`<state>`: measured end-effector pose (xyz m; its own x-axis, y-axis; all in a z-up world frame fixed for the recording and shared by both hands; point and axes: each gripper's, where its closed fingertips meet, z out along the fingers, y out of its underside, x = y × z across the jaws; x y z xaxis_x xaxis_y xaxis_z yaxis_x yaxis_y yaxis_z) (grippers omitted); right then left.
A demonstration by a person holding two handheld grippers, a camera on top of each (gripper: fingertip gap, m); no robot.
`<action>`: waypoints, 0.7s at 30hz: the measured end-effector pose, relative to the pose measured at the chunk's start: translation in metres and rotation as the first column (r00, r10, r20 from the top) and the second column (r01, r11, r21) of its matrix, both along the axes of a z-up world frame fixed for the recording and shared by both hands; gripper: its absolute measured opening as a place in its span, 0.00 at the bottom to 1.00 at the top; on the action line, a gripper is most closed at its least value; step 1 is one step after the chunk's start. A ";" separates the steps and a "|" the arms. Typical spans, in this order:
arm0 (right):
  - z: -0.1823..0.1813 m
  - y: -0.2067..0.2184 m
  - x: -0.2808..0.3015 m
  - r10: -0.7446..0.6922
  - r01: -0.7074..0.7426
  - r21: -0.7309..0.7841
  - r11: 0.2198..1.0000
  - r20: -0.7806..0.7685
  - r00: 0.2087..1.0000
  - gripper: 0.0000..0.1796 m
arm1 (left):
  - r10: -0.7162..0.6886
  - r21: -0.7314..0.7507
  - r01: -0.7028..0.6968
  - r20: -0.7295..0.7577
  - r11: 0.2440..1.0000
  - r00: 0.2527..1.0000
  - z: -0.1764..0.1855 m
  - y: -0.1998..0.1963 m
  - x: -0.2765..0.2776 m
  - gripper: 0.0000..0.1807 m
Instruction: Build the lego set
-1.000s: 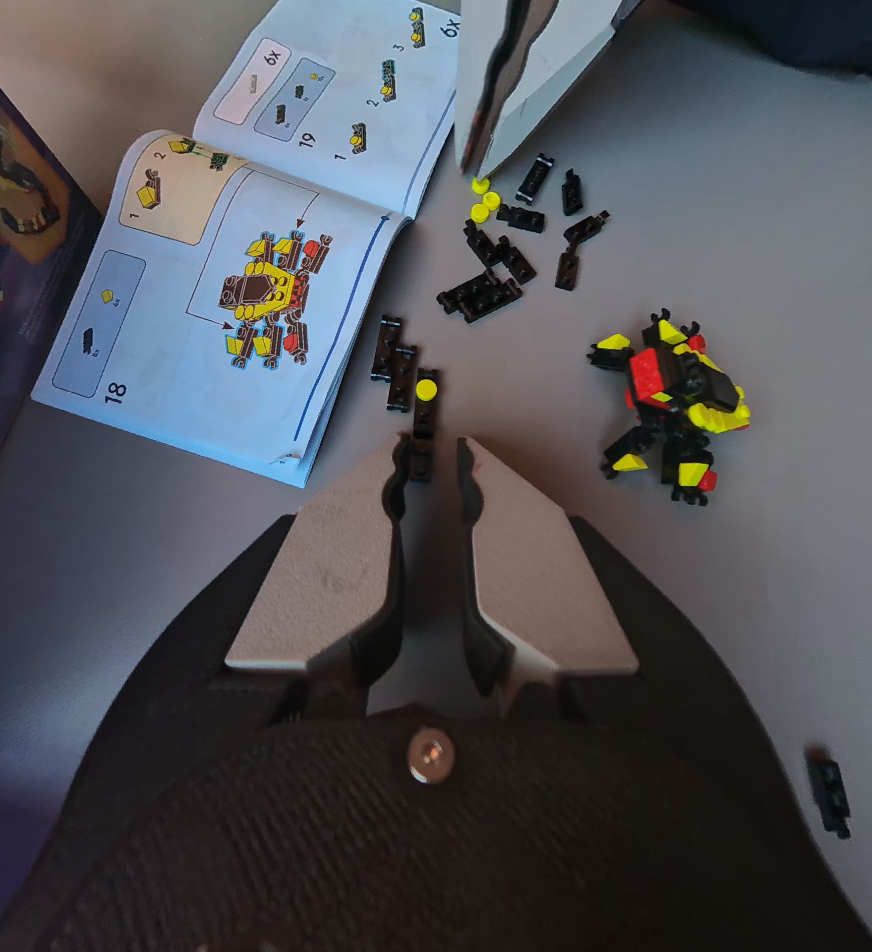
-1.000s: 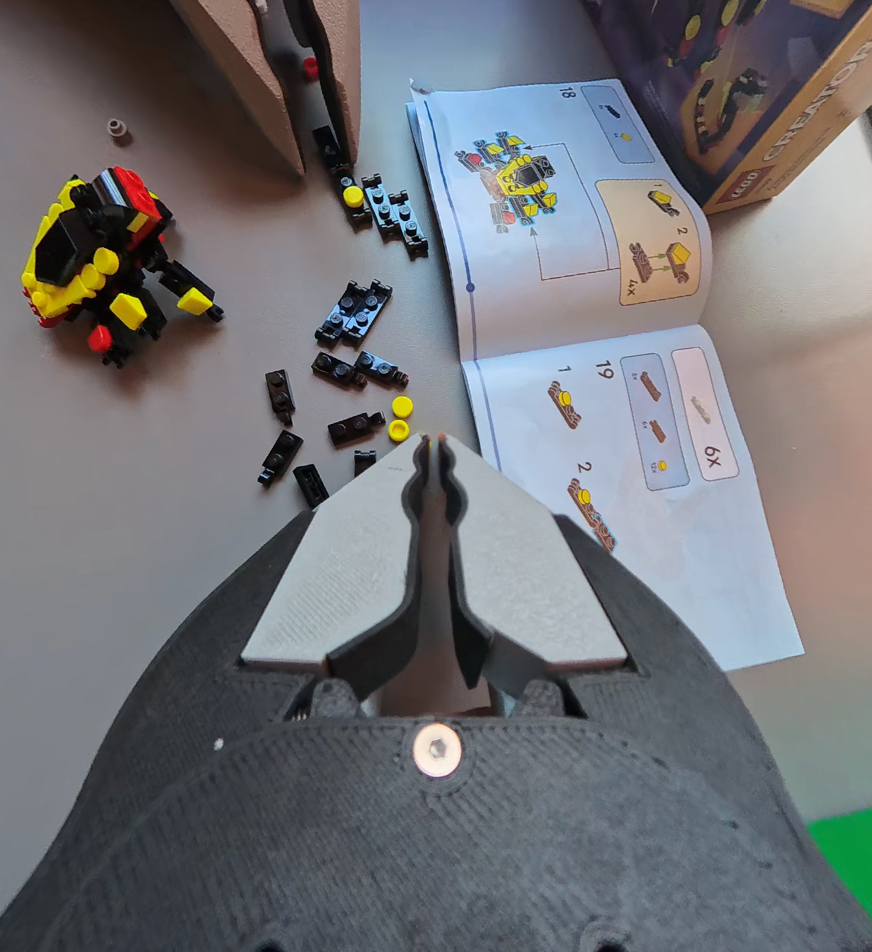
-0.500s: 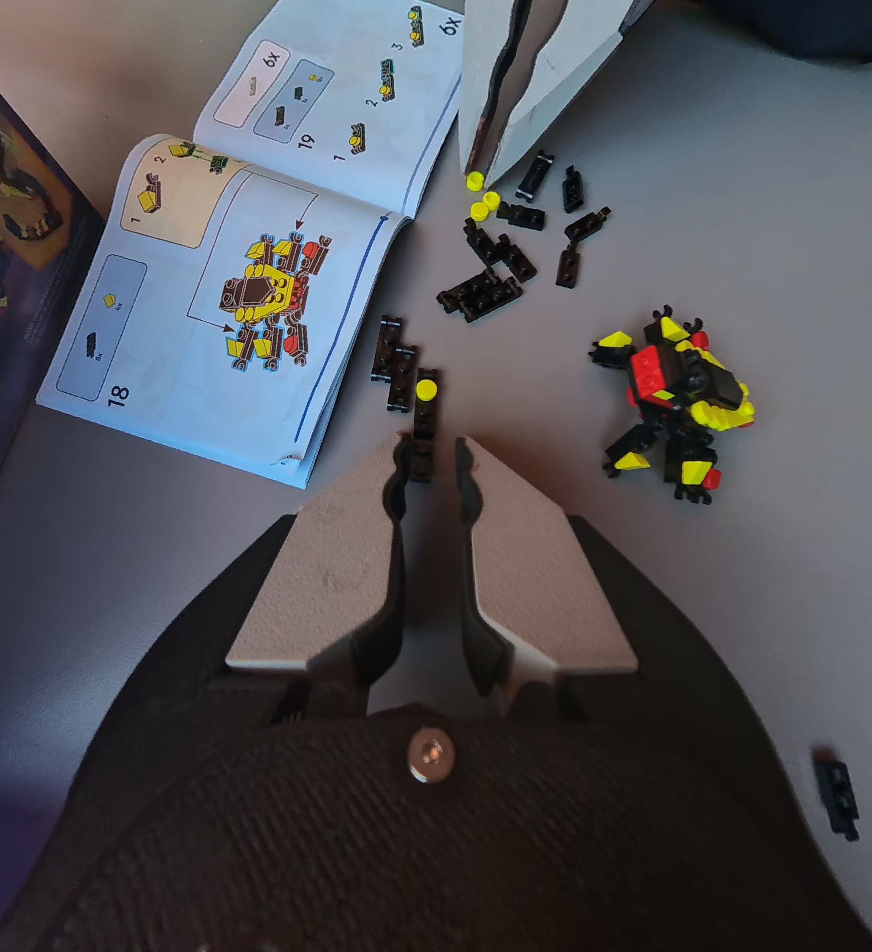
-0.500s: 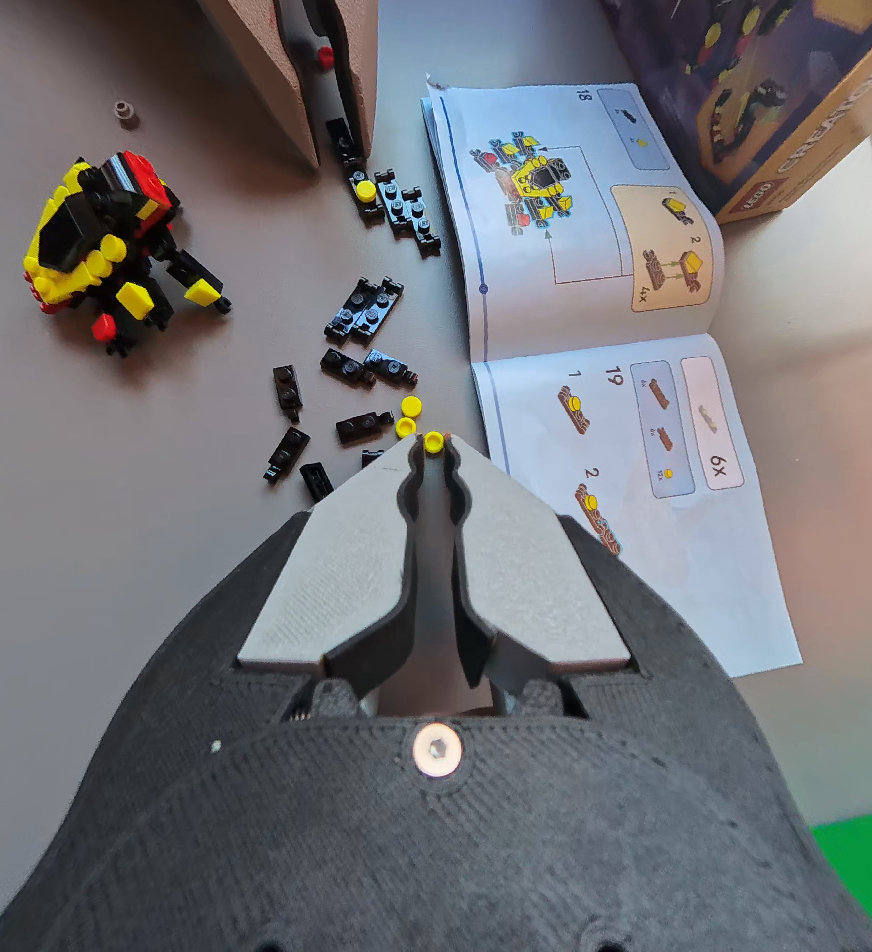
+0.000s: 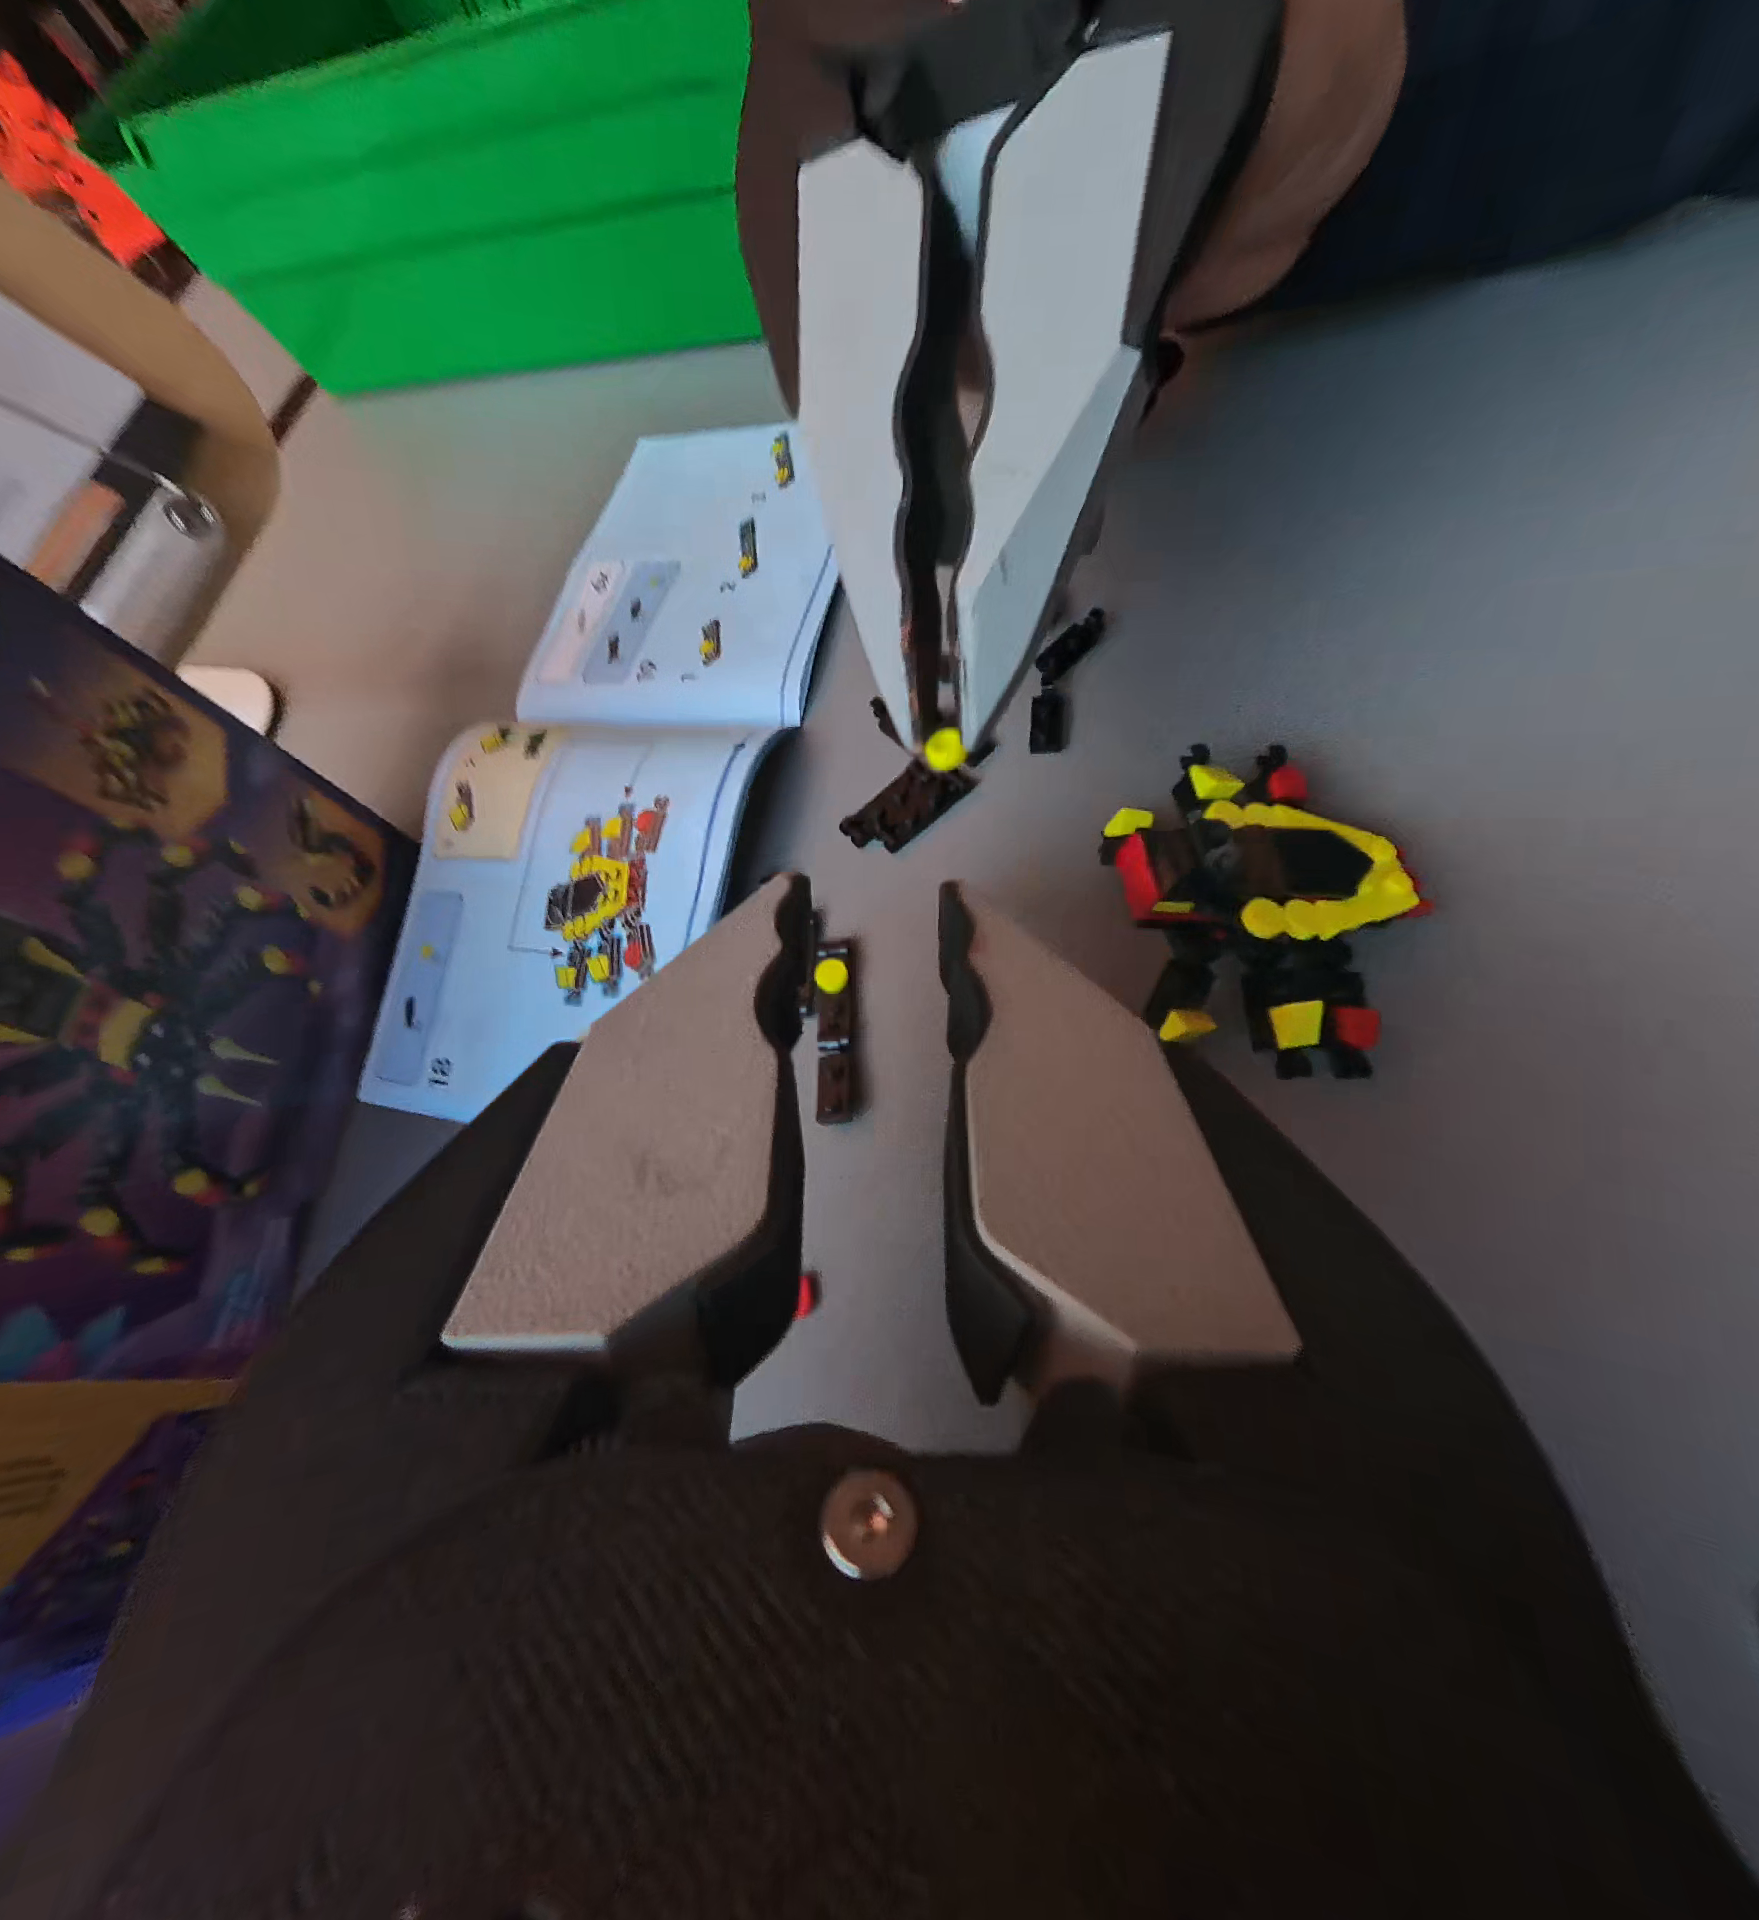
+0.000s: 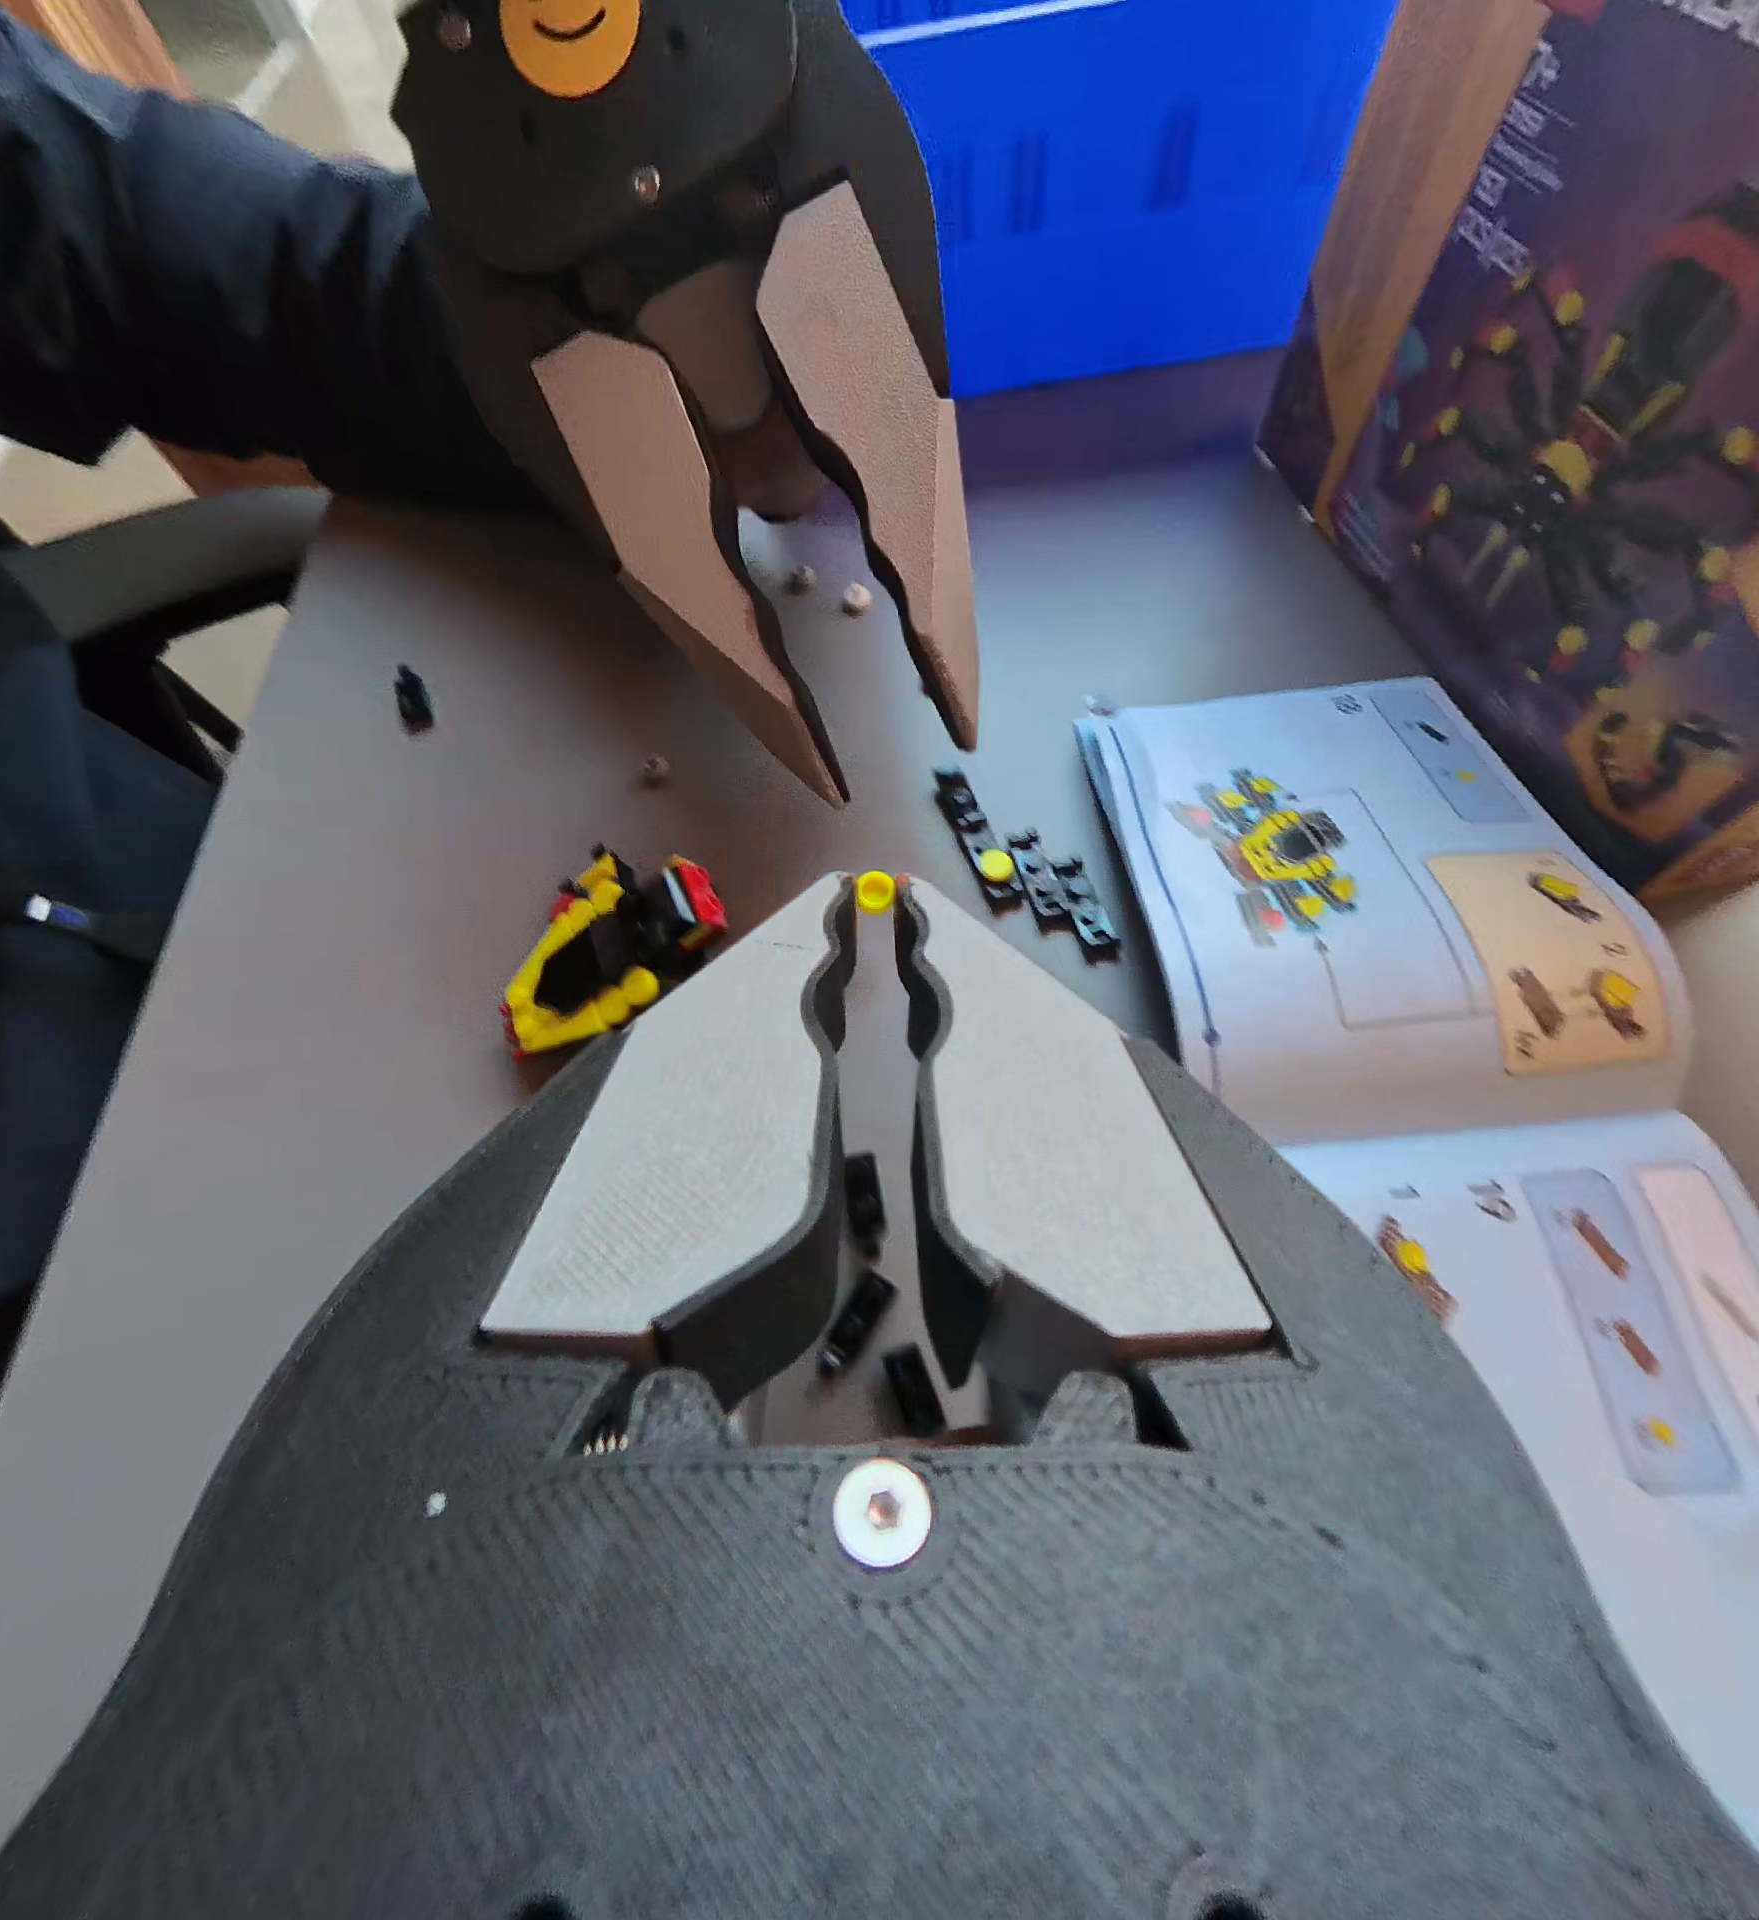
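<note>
Grey table (image 6: 355, 1039); right gripper (image 6: 875, 891) pinches yellow stud (image 6: 873, 890)

Yellow round stud (image 6: 873, 891) between right jaws

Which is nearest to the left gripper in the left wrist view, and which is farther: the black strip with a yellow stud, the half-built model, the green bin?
1. Black strip with a yellow stud: between the left gripper fingers.
2. Half-built model: to their right.
3. Green bin: far back, upper left.
</note>
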<state>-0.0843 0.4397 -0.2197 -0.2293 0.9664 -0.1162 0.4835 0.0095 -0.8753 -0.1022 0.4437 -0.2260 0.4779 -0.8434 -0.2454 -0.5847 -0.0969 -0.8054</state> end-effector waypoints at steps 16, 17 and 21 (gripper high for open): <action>0.070 -0.006 -0.024 -0.160 -0.083 -0.595 0.800 -0.344 0.925 0.02 | 0.102 0.487 -0.116 0.054 0.866 0.993 0.066 0.001 0.000 0.08; 0.074 -0.006 -0.025 -0.178 -0.097 -0.626 0.774 -0.362 0.915 0.02 | 0.110 0.506 -0.125 0.060 0.854 0.992 0.070 0.001 0.000 0.07; 0.083 -0.001 -0.029 -0.258 -0.120 -0.718 0.685 -0.394 0.882 0.02 | 0.125 0.512 -0.145 0.073 0.847 0.989 0.075 0.000 0.001 0.08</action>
<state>-0.1128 0.4385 -0.1365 -0.3716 0.6421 -0.6706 0.0274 -0.7144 -0.6992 -0.1012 0.4438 -0.1510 0.5946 -0.5273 -0.6070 -0.5663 0.2613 -0.7817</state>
